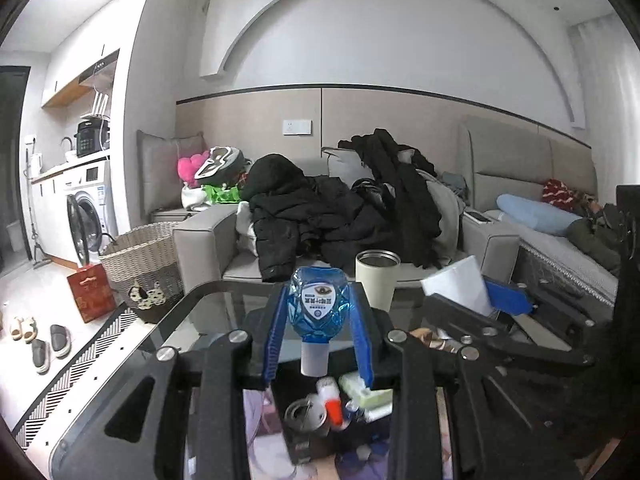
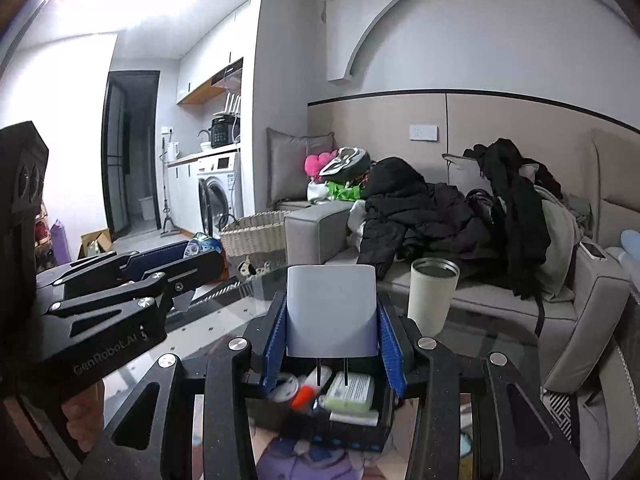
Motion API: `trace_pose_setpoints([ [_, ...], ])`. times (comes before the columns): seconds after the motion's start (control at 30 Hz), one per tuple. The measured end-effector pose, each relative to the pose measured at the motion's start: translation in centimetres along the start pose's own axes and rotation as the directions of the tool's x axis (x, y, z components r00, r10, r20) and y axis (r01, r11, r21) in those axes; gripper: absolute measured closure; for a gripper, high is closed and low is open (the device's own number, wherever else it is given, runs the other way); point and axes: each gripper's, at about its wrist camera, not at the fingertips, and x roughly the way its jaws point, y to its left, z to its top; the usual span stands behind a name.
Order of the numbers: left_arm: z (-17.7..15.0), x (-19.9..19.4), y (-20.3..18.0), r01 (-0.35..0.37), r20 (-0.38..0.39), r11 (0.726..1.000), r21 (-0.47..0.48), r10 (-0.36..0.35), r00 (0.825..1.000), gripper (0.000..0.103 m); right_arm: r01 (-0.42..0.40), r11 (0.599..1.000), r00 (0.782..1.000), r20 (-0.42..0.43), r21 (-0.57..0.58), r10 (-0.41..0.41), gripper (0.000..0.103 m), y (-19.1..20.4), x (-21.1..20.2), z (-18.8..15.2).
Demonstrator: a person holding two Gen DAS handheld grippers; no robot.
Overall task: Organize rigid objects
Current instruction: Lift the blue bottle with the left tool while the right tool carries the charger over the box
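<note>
**Both grippers loaded above the black box**

The left gripper [image 1: 318,312] is clamped on a blue bottle [image 1: 314,304], cap down, above the black box [image 2: 356,420]. The right gripper [image 2: 333,320] pinches a white card [image 2: 332,308] over that box, which holds small, possibly toiletry, items. A cream cup [image 2: 431,296] stands beyond it.

My left gripper [image 1: 318,320] points forward and a little downward, its blue fingers [image 1: 276,332] angled inward toward twelve o'clock and clamped on something between them. My right gripper [image 2: 332,320] has the same slight downward tilt, its ribbed blue fingers [image 2: 390,344] pressed against both sides of what it carries. From the right wrist, my left gripper sits at nine o'clock, and my hand [image 2: 82,420] wraps its handle at about eight o'clock
</note>
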Motion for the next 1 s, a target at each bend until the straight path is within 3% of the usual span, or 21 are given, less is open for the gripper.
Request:
trace_pose_setpoints([
  [0.13,1.3,1.6,0.7,0.013,-0.009,0.999,-0.048,-0.013,1.0,0.074,0.031,1.0,0.999,0.014,0.002,-0.031,0.061,0.0,2.2,1.5],
  [0.4,1.2,3.5,1.8,-0.007,-0.047,0.996,-0.091,0.003,0.999,0.074,0.05,0.998,0.998,-0.036,0.024,-0.049,0.061,-1.1,5.7,1.7],
  [0.57,0.4,5.0,2.1,0.006,-0.134,0.993,-0.121,-0.023,0.991,0.074,0.047,0.998,0.994,-0.102,0.044,-0.042,0.061,-1.8,7.3,0.9],
  [0.67,-0.2,6.5,2.3,-0.003,-0.222,0.991,-0.135,-0.028,0.975,0.074,0.054,0.997,0.984,-0.17,0.056,-0.043,0.061,-2.2,8.6,0.3],
  [0.77,-1.3,8.9,2.7,-0.008,-0.346,0.984,-0.178,-0.055,0.937,0.074,0.059,0.997,0.963,-0.267,0.053,-0.043,0.061,-2.3,10.4,-0.6],
  [1.0,-3.5,11.7,2.1,-0.025,-0.504,0.984,-0.175,-0.068,0.861,0.074,0.047,0.996,0.871,-0.491,0.079,-0.002,0.061,-3.0,14.2,-3.8],
])
